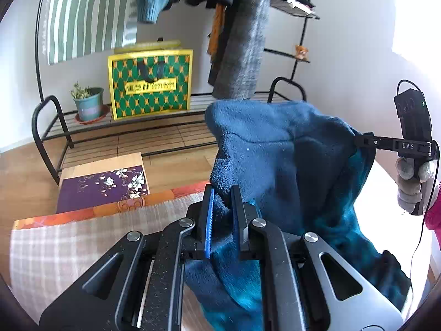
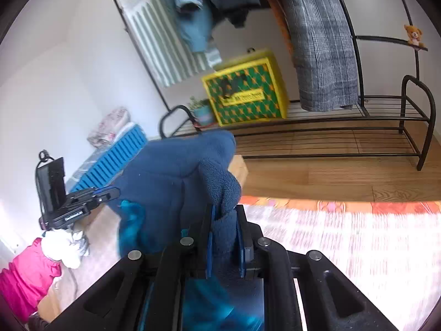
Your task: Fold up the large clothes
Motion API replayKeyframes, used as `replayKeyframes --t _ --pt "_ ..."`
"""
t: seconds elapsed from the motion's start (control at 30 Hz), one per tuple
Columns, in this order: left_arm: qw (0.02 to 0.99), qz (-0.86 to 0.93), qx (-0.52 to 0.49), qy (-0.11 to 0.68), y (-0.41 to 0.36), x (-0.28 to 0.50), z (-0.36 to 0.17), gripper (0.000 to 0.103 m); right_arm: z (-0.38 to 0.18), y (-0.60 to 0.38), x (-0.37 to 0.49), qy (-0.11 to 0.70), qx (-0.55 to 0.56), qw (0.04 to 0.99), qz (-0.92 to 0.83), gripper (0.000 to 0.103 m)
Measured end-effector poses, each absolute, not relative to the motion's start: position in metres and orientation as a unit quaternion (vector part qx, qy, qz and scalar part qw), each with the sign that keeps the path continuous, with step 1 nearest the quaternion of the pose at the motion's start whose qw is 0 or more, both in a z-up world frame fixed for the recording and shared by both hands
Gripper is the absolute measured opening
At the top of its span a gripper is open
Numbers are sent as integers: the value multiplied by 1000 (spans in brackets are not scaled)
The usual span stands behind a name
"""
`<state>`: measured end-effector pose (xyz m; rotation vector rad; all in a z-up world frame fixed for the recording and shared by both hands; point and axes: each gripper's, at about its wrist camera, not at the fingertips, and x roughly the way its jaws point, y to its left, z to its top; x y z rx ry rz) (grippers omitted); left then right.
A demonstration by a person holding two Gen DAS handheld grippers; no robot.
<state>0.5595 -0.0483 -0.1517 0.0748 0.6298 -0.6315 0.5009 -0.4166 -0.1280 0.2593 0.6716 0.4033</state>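
Pinching fleece on both sides: left claw is pressed together on a bunched edge of the blue fleece garment, and right claw clamps another bunched edge the same way. Pads are nearly touching, with only cloth between them. Each wrist view also catches the other claw out at the side, biting the same garment.

Garment hangs between the two claws, lifted over the bed, top span slack and humped, the rest trailing down past the claw bodies. Lower hem is out of view, so I can't tell whether it's clear of the checked bedcover.

Step in hand, my read: lift and spread before laying flat for the fold. To do it well:
- Keep both grips closed; the fleece is thick and bunched, so a partial bite could slip if tugged hard.
- Pull the claws apart until the top edge goes straight, not humped.
- Keep both claws level with each other so the drape hangs square.
- Lay down away from the bed's orange-trimmed edge, or the tail slides to the floor.
- Lower the trailing end first, then drag to flatten.

Farther out: floral board on the wood floor beyond the bed edge, then a metal rack with plant pot and yellow-green bag; hanging clothes above. Nothing there is in the swing path as far as I can see.
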Motion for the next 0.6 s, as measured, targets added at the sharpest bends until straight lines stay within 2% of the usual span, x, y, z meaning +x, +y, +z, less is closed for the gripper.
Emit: replayKeyframes --t 0.27,0.43,0.6 --pt "907 -309 25 286 -18 444 -112 9 -108 -401 391 334 119 913 204 11" --pt "902 -310 35 298 -8 376 -125 9 -121 -393 321 352 113 908 197 11" --pt "893 -306 51 327 -4 312 -166 9 -146 -391 261 367 112 907 176 7"
